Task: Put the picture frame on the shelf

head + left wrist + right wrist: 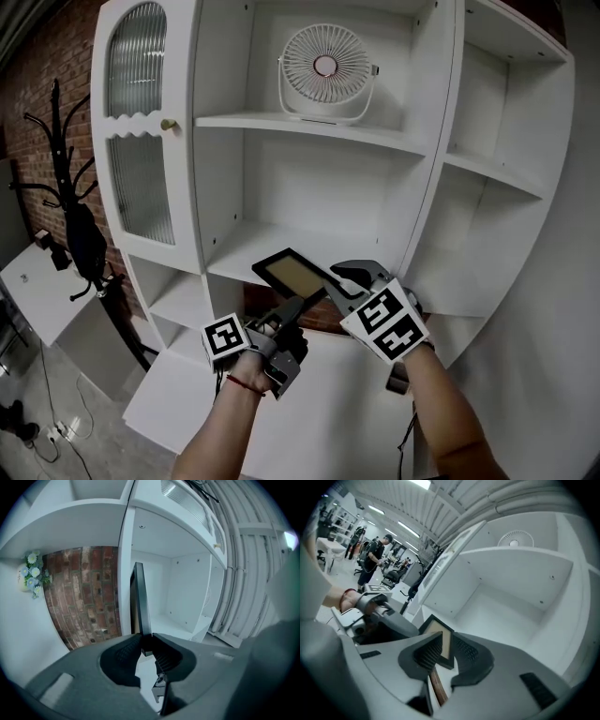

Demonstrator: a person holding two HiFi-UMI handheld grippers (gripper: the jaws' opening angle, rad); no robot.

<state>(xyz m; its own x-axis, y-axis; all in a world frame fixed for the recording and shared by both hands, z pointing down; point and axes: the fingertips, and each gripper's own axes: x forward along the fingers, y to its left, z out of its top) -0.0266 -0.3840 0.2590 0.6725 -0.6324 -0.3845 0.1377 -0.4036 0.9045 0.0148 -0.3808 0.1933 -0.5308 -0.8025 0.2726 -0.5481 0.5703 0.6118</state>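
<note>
head view: the picture frame (294, 273), black-rimmed with a tan inner panel, is held in the air, lying nearly flat, in front of a white cabinet (427, 187). it sits just before and slightly above the middle shelf (246, 246), not resting on it. the left tool (303, 303) reaches up to the frame's near edge from the lower left, and the right tool (339, 279) meets its right corner. on the shelf above stands a white fan (325, 70). a ribbed glass door (139, 131) with a brass knob (168, 124) closes the cabinet's left side, and a black coat stand (70, 206) stands against a brick wall (47, 84).

left gripper view: the frame shows edge-on, a thin dark upright strip, and the two jaws are pinched on its lower end. behind it are the white cabinet compartments, and to the left brick and a small bunch of pale flowers (33, 573).

right gripper view: the jaws are clamped on the frame's corner, ribbed pads against both faces, with a brown strip of the back showing below. the other tool holds the frame's far side.
</note>
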